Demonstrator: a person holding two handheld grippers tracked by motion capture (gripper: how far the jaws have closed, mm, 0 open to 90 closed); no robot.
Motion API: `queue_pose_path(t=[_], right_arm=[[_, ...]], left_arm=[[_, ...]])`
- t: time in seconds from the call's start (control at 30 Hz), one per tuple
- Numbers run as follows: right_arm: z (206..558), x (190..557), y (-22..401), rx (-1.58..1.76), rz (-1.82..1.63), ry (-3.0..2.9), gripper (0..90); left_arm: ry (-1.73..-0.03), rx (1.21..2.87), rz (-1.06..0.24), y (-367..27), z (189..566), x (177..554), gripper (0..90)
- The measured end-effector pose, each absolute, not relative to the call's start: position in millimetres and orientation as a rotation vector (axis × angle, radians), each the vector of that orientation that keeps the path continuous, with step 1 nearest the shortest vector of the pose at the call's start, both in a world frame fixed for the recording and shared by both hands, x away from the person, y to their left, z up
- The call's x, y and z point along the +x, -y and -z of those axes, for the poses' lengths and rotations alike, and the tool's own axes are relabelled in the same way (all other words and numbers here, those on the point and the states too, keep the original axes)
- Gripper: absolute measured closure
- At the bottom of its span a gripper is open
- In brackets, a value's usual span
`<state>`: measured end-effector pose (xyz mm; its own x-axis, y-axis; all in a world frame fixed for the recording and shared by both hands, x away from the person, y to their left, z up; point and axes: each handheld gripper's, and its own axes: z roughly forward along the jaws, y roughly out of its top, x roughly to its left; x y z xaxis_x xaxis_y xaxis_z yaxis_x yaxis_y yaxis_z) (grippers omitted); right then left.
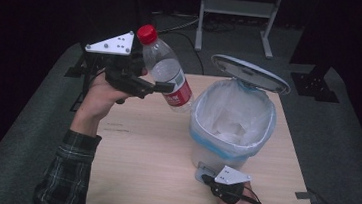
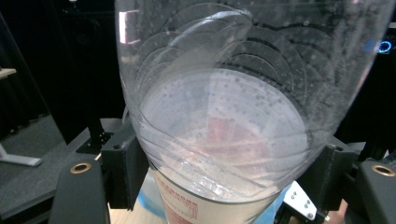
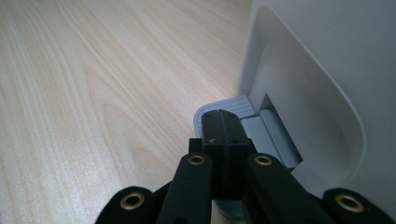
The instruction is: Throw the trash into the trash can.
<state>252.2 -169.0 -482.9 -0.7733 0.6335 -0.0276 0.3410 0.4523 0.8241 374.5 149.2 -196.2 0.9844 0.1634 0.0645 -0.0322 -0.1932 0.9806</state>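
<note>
Right tool on bin pedal, bottle clamped in left tool

High view overlooks the table; tongs views sit close, sharing its wood.

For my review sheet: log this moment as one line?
left gripper: shut on bottle, raised beside bin | right gripper: shut, on pedal | lid: open

Left gripper: we hold it raised left of the bin, jaws clamped.
Right gripper: low at the bin's base, jaws pressed together.
</note>
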Motion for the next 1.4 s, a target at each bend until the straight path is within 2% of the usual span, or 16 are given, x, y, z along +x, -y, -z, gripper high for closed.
queue_pose_path(t=[0.4,0.8,1.4], right_arm=[[482.9,252.4,169.3,0.831,-1.237,-2.377,89.8],[482.9,252.6,169.4,0.832,-1.239,-2.378,89.8],[483.1,253.0,169.6,0.829,-1.241,-2.376,89.8]], left_arm=[[-0.05,1.724,-0.129,-112.8,195.7,380.3,27.5],[-0.009,1.737,-0.062,-79.1,211.1,386.7,27.4],[-0.015,1.775,-0.026,-62.0,236.4,391.6,24.9]])
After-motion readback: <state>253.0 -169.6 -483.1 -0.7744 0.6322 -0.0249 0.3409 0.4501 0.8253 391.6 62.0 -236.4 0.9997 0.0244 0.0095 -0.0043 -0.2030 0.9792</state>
